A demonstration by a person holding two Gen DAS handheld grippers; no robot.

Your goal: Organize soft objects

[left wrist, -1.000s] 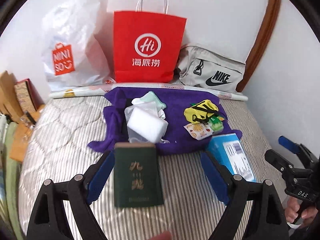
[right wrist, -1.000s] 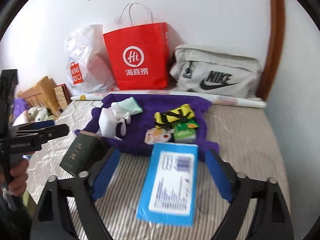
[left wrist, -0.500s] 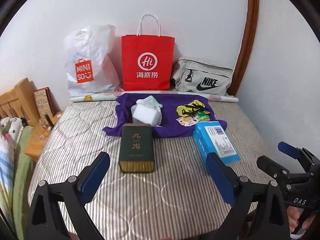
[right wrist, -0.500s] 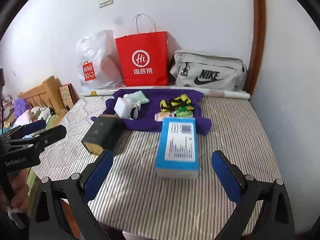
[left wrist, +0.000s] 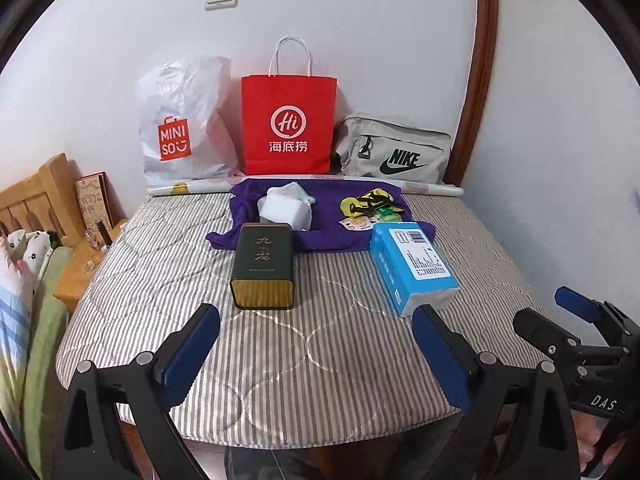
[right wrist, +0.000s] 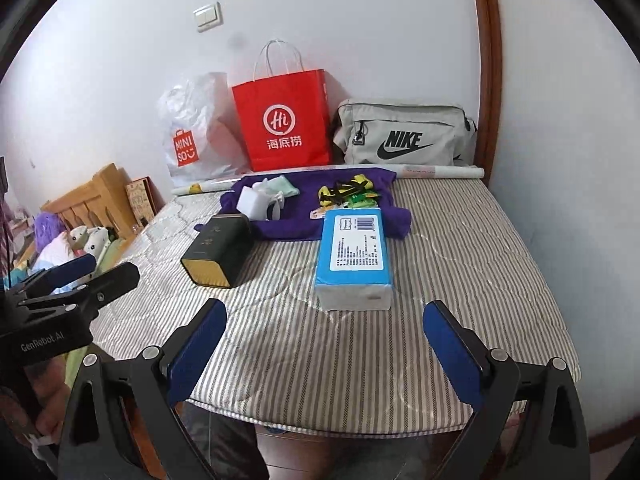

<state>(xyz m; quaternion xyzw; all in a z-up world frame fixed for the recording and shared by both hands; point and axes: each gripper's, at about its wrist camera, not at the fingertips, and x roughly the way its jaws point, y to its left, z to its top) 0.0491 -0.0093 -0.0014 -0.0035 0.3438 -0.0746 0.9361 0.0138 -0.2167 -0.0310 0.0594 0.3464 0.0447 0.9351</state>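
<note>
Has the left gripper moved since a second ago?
Yes: left gripper backed away from the red bag, jaws just opening wider; the green tin now lies ahead, not between them.

place: bedroom | evidence: striped mattress (left wrist: pixel 320 344), wooden headboard (left wrist: pixel 36 196)

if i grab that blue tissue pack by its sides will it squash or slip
The blue tissue pack looks like a soft plastic-wrapped block, so it would probably dent under the pads. The glossy film may be a little slippery. It lies flat and broad on the striped mattress, so a push should slide it, not tip or roll it.
</note>
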